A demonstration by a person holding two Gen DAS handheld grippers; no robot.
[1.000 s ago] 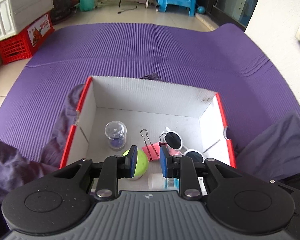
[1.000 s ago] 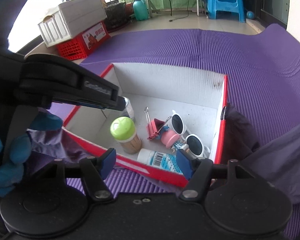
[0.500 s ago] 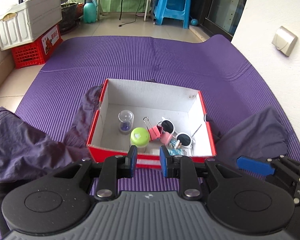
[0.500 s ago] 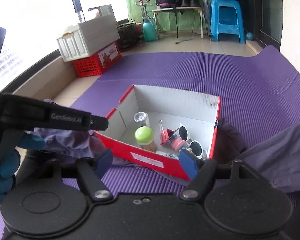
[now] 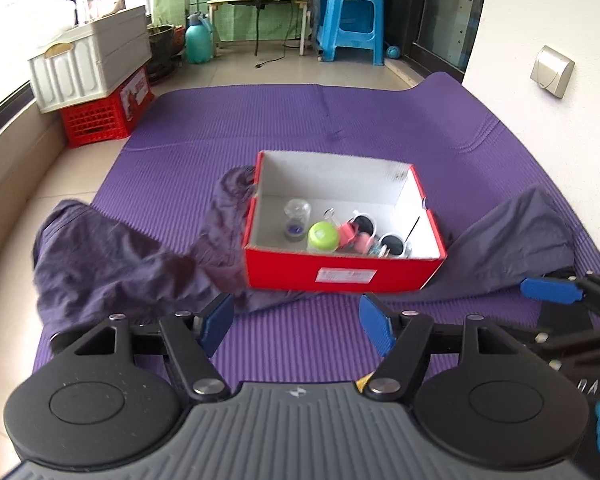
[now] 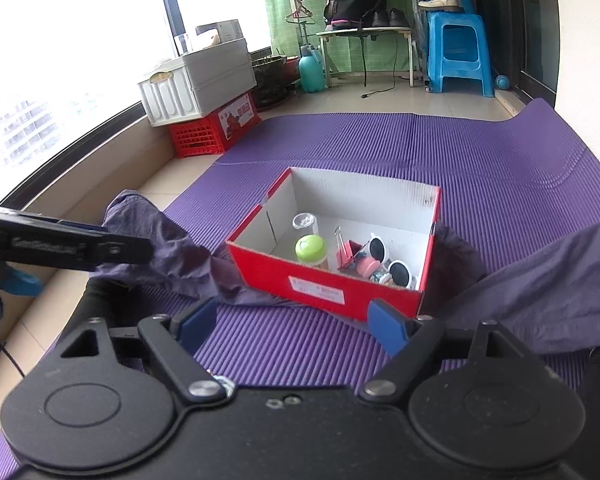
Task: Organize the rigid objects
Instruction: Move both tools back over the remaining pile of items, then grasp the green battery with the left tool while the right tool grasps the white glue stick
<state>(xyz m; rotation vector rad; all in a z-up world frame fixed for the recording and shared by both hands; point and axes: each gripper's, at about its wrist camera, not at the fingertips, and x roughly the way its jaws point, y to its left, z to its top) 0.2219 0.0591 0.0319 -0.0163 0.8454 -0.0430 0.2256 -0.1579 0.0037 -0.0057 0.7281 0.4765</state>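
The red cardboard box with white inner walls [image 5: 342, 276] sits at the middle of the purple ribbed foam mat [image 5: 300, 120], holding a clear lidded jar [image 5: 297, 220], a green-capped bottle [image 5: 322, 237], a pink binder clip [image 5: 346, 234] and white-framed sunglasses [image 5: 376, 232] — all bunched against its near wall. A second ago both claws hung right over that box; now it lies at twelve o'clock, well apart from them. The left gripper [image 5: 296, 325], then pinched together, is opening with nothing between its pads, and the right gripper [image 6: 292, 326] is spreading wider, also empty. Crumpled dark purple cloth [image 5: 132, 264] lies at nine and three o'clock of the box. No loose rigid item shows on the mat, so the sorting looks finished.
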